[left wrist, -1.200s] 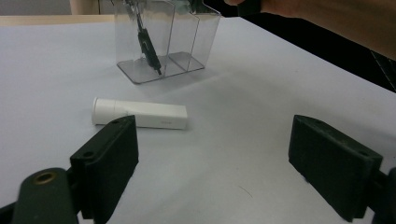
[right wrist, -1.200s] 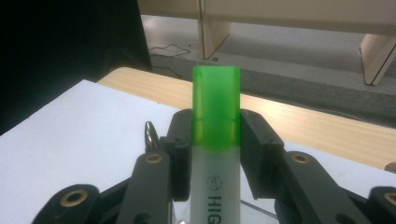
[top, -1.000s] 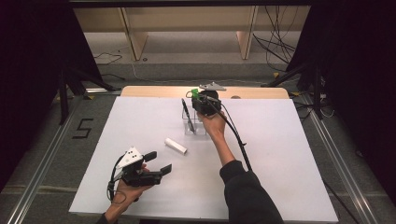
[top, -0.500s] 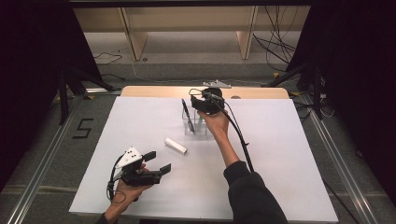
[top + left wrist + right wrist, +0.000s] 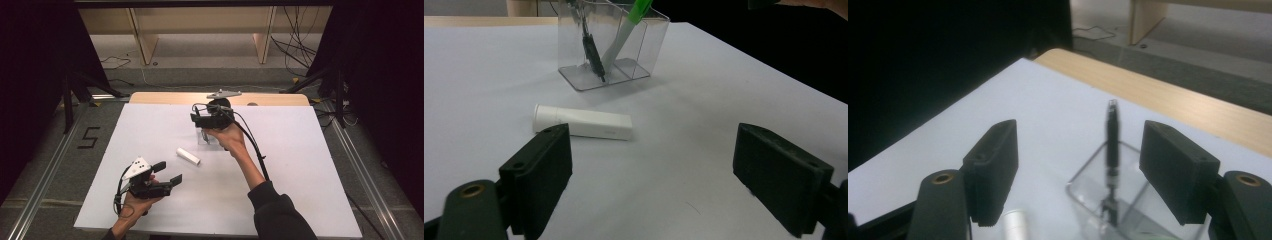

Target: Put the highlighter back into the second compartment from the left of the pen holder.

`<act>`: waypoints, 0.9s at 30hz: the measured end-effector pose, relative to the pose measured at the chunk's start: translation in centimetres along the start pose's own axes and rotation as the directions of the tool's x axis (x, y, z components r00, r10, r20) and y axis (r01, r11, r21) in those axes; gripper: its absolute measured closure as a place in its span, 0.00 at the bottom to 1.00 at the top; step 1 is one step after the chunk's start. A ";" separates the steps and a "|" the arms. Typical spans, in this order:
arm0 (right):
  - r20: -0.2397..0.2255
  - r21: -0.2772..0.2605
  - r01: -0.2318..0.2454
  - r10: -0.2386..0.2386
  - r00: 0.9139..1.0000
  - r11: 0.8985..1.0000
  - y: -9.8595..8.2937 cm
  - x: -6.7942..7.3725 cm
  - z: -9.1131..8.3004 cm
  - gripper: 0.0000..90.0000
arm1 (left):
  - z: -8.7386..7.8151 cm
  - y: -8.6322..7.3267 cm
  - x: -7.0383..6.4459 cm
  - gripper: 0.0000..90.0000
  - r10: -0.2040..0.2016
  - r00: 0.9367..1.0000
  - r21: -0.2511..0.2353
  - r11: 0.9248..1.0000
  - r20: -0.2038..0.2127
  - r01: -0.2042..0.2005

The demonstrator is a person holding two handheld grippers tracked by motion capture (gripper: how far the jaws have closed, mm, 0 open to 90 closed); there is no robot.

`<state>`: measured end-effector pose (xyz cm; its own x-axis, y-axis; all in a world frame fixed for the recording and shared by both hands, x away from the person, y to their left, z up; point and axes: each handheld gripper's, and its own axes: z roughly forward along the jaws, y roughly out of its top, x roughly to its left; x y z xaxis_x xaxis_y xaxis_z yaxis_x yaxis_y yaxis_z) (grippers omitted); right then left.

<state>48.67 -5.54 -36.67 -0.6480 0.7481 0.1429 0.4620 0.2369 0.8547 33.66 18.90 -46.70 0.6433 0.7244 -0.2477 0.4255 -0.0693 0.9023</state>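
While spread across most of the high view, white table (image 5: 300, 165), wooden edge at the far side, grey floor beyond. Near the front left corner, left gripper (image 5: 167, 173) in a hand, low over the sheet, jaws spread wide with bare table between them, aimed toward the middle. Farther back at the centre, right gripper (image 5: 196, 118) raised in the other hand (image 5: 227, 137), dark sleeve (image 5: 280, 215) behind it, hovering above a clear plastic holder (image 5: 611, 47); jaws spread here too, pinching nothing, seen in the right gripper view either side of the holder's rim (image 5: 1088, 175). Inside the holder, standing tilted: black pen (image 5: 591, 50) in the left compartment as the left gripper view shows it, green marker (image 5: 626, 27) leaning beside it with its top out over the rim. Between holder and left gripper, lying flat and apart from both: white capped tube (image 5: 581, 121), just ahead of the left gripper's left jaw, touching neither jaw.
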 end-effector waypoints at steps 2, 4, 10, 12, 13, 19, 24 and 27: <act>-0.025 0.011 0.009 -0.009 1.000 1.000 -0.2 0.6 0.2 0.36 | 0.0 0.0 0.0 0.18 -0.002 1.000 -0.001 1.000 -0.001 0.002; -0.044 0.024 0.027 -0.026 0.999 0.999 -0.3 1.1 0.4 0.36 | -0.1 0.0 0.0 0.18 -0.007 1.000 -0.008 1.000 0.001 0.007; -0.094 0.083 0.083 -0.075 0.993 0.993 -1.2 2.5 1.3 0.35 | -0.2 0.1 0.1 0.18 -0.008 1.000 -0.009 1.000 -0.002 0.008; -0.106 0.096 0.097 -0.087 0.991 0.991 -1.5 2.8 1.5 0.35 | -0.2 0.1 0.1 0.18 -0.009 1.000 -0.009 1.000 -0.002 0.009; -0.115 0.103 0.100 -0.088 0.989 0.990 -1.6 3.0 1.7 0.35 | -0.2 0.1 0.1 0.18 -0.009 1.000 -0.010 1.000 -0.004 0.009; -0.135 0.131 0.125 -0.107 0.985 0.983 -2.1 3.6 2.5 0.35 | -0.4 0.1 0.3 0.17 -0.017 1.000 -0.020 1.000 -0.023 0.016; -0.146 0.168 0.140 -0.116 0.982 0.976 -2.6 4.2 3.3 0.34 | -0.5 0.1 0.4 0.17 -0.023 0.999 -0.031 0.999 -0.032 0.022; -0.151 0.182 0.154 -0.127 0.980 0.971 -2.9 4.2 3.9 0.34 | -0.5 0.1 0.4 0.17 -0.017 0.999 -0.031 0.999 -0.034 0.016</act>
<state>46.96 -0.73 -40.51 -0.7853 0.6099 0.1068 0.4592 0.4580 0.7612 33.62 19.54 -46.47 0.6141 0.7481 -0.2514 0.4160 -0.0361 0.9086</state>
